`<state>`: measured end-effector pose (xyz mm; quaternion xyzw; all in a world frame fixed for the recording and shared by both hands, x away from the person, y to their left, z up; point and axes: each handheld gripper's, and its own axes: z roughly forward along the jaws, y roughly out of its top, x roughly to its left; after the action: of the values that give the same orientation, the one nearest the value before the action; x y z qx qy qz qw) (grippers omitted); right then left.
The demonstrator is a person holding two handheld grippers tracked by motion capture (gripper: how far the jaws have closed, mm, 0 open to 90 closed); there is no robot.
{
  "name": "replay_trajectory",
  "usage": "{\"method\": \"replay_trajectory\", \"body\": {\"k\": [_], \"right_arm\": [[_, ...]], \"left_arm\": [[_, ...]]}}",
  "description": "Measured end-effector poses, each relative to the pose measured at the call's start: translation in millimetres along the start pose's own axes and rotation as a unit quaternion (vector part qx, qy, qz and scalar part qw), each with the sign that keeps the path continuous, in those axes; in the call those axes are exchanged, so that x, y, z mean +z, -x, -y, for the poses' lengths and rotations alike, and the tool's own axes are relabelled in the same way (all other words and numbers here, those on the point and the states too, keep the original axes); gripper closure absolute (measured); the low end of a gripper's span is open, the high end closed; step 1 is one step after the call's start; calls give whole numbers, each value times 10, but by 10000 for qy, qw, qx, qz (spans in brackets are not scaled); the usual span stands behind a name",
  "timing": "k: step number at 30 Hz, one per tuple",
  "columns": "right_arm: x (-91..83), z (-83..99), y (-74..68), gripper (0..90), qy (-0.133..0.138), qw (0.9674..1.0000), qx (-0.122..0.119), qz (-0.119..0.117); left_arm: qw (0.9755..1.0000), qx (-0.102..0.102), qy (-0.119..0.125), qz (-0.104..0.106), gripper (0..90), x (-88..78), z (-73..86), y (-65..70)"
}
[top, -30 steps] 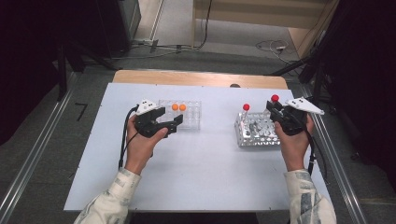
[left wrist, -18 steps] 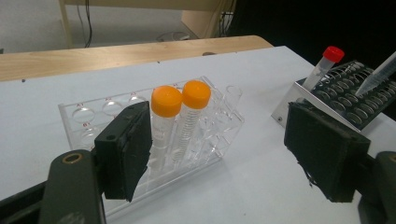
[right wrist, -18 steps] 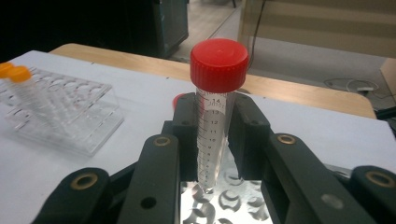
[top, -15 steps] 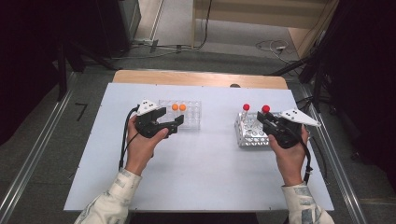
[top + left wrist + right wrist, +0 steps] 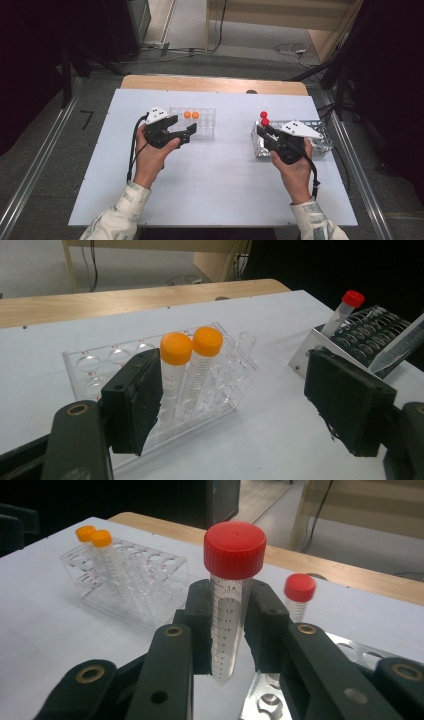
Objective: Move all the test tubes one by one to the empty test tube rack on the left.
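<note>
My right gripper (image 5: pixel 263 131) is shut on a red-capped clear tube (image 5: pixel 231 595), held upright above the left end of the metal rack (image 5: pixel 320 137). A second red-capped tube (image 5: pixel 299 592) stands in that rack just behind it. On the left, my left gripper (image 5: pixel 182 129) stands open with nothing between its jaws, just in front of a clear plastic rack (image 5: pixel 205 131). Two orange-capped tubes (image 5: pixel 192 345) stand side by side in that rack, close behind the left pad (image 5: pixel 137 405).
The racks sit on a white table (image 5: pixel 220 180), with a wooden strip (image 5: pixel 215 84) along its far edge. Bare tabletop lies between the two racks and in front of them. A dark floor with cables and metal rails surrounds the table.
My right gripper has carried the red-capped tube leftward, from over the metal rack's right part to its left end. The left gripper has stayed where it was.
</note>
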<state>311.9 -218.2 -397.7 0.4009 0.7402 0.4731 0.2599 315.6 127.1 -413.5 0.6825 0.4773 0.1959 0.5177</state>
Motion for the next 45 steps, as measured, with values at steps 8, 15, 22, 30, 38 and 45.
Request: {"method": "replay_trajectory", "body": {"k": [8, 15, 22, 30, 38, 45], "right_arm": [[144, 32, -189, 710, -144, 9996, -139, -189], [256, 36, -324, 710, -193, 9990, -211, -334], [378, 65, -434, 710, -269, 9983, -257, -439], [510, 91, -554, 710, -334, 9972, -274, -604], [656, 103, -765, 710, -434, 9951, -389, -793], [750, 82, -943, 710, -501, 9930, -486, -950]], "left_arm": [[10000, -1, 6, 22, 243, 7, 1, 20], [10000, 31, -12, 55, 243, 2, 4, 36], [9999, 49, -7, 108, 243, 7, 8, 73], [9998, 86, -1, 183, 245, 24, 12, 136], [9981, 17, -36, 619, 287, 47, 0, 255], [9965, 346, -135, 751, 375, 83, -2, 408]]}}
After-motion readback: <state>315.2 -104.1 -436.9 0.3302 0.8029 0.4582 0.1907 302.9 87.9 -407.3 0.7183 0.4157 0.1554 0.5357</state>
